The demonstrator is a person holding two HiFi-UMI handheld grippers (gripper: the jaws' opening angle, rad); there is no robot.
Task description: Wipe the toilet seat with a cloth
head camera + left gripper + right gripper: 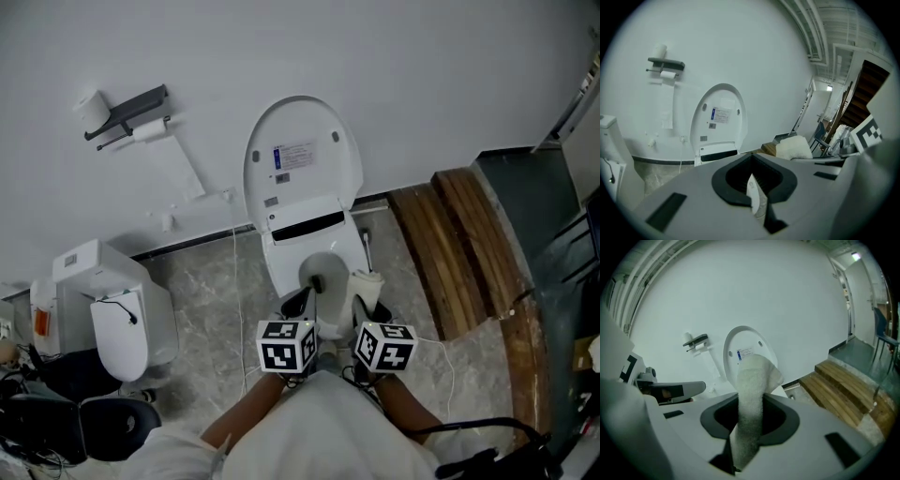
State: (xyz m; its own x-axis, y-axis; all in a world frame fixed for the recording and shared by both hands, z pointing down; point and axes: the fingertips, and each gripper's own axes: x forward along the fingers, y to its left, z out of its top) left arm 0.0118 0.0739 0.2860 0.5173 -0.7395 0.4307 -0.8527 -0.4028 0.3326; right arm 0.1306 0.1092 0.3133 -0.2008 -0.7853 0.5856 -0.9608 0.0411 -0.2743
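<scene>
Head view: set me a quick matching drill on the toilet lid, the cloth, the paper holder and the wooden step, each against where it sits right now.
1 toilet lid
2 cloth
3 paper holder
4 wooden step

A clamped in the right tongs
B mounted on the wall, left of the lid
C raised, leaning back at the wall
D brown planks off to the lid's right

Pairs: 1-C; 2-A; 3-B; 4-D

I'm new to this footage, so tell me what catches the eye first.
The white toilet stands at the centre with its lid raised against the wall. Just below it, the right gripper is shut on a white cloth. Wooden steps run along the right.
</scene>
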